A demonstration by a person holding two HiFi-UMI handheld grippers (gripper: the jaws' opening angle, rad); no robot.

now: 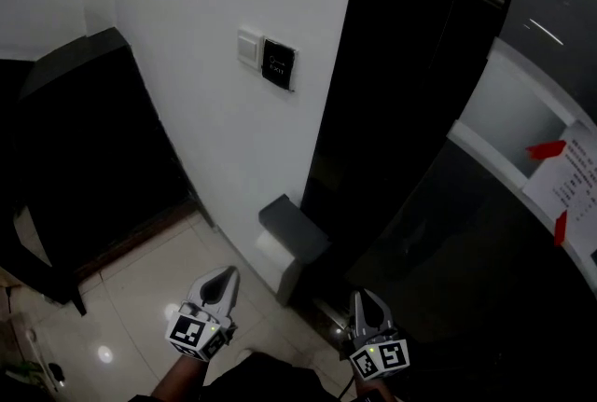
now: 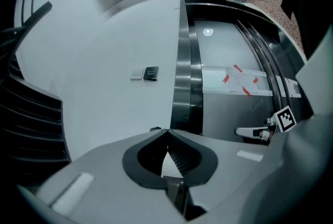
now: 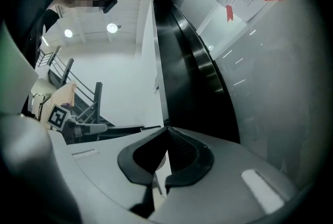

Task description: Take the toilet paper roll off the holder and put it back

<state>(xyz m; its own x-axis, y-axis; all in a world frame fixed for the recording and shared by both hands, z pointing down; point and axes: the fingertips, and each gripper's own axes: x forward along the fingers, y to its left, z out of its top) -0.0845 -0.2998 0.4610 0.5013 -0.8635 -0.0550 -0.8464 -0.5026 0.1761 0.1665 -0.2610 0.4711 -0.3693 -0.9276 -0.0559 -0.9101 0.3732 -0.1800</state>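
At three o'clock in the head view, the edge cuts the taped notice point(image 1: 578, 174), its print unreadably small. Toward six o'clock, the holder's lid point(image 1: 297, 230) hides most of the roll point(image 1: 271, 251).

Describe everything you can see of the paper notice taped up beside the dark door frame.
The paper notice is a white rectangular sheet with lines of print too small to read. It lies flat against a pale, smooth panel to the right of the dark door frame. Short strips of red tape hold it at its corners; the right gripper view shows four. Nothing else touches it.
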